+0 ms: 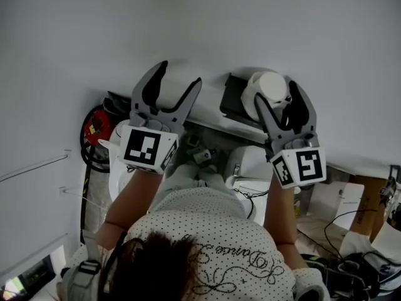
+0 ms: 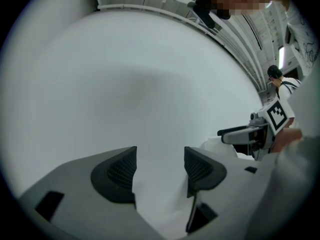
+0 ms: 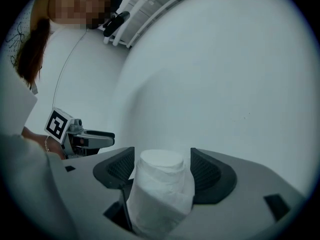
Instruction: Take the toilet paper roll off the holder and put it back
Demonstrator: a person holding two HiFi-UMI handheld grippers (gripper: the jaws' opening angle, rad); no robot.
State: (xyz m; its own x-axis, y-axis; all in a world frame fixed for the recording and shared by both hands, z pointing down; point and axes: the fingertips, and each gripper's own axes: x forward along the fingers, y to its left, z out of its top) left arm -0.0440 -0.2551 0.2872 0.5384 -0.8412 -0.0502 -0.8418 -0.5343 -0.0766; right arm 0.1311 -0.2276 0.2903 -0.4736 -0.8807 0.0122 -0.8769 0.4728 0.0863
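While L claw [image 2: 160,156] gapes empty, R claw [image 3: 162,153] apart w/ TP roll [image 3: 160,194] between, shirt script [image 1: 220,251] illegible.

Only one text shows, in head view: a cursive script line across the back of the person's dotted shirt [image 1: 188,221]. It begins w/ sth like "Dan"; the rest I cannot read for sure. The marker cubes on the left gripper [image 1: 182,74] and right gripper [image 1: 276,93] carry black-and-white square code patterns only. A small label on the red thing [image 1: 95,125] at the left is too small to read.
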